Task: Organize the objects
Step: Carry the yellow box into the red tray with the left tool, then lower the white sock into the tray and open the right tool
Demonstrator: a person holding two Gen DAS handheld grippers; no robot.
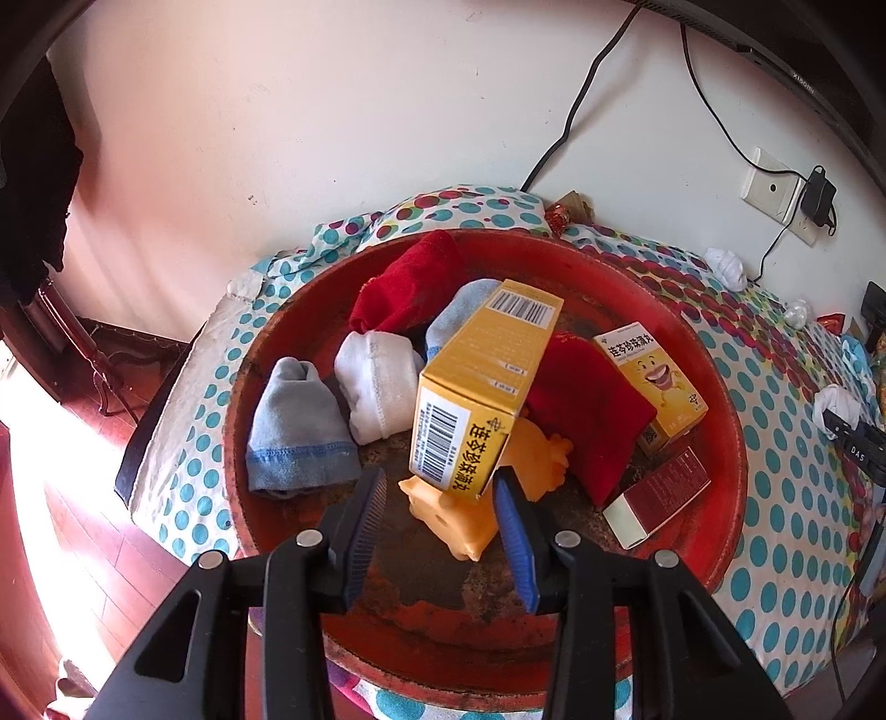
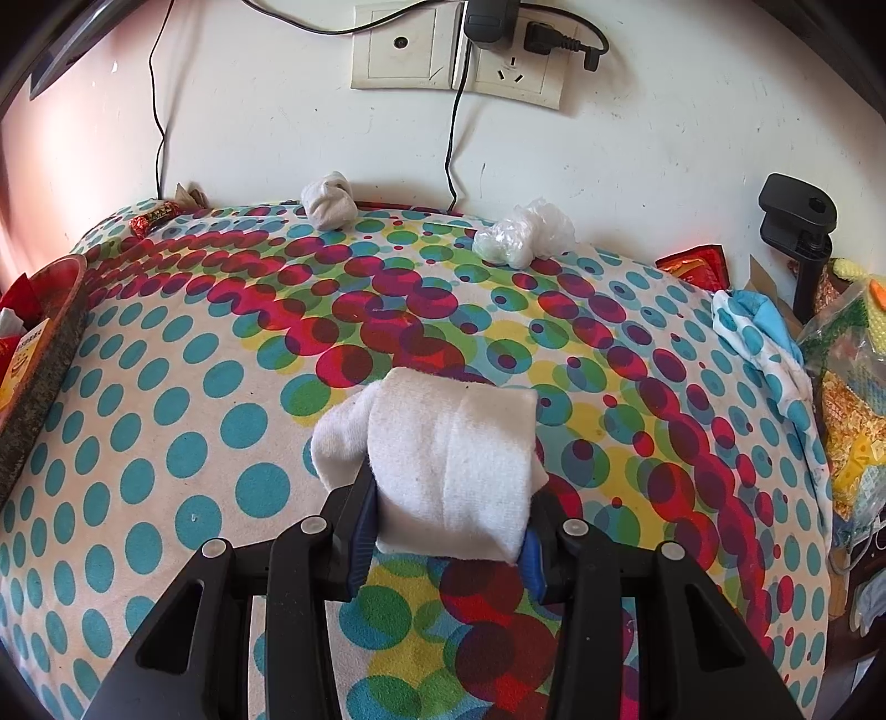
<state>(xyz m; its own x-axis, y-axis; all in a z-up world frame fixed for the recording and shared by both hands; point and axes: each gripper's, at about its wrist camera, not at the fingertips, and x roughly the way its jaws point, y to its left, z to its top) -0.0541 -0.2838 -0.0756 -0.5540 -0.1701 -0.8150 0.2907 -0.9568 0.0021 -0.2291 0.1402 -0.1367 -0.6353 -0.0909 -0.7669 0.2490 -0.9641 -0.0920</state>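
Observation:
A red basin (image 1: 692, 343) on the dotted cloth holds red, white and grey-blue rolled socks, an orange toy (image 1: 459, 520) and small boxes. A yellow medicine box (image 1: 487, 365) leans tilted on the pile, its lower end between the fingers of my left gripper (image 1: 441, 479). A gap shows between the box and the left finger, so the jaws stand open. My right gripper (image 2: 451, 487) is shut on a white rolled sock (image 2: 454, 454), held just above the dotted cloth (image 2: 166, 387). The basin's edge (image 2: 50, 343) shows at the far left of the right wrist view.
A second yellow box (image 1: 653, 382) and a dark red box (image 1: 659, 498) lie at the basin's right side. By the wall sit a white sock bundle (image 2: 329, 202) and a crumpled plastic bag (image 2: 523, 232). Cables hang from wall sockets (image 2: 459, 50). A black clamp (image 2: 797, 221) and bagged items crowd the right edge.

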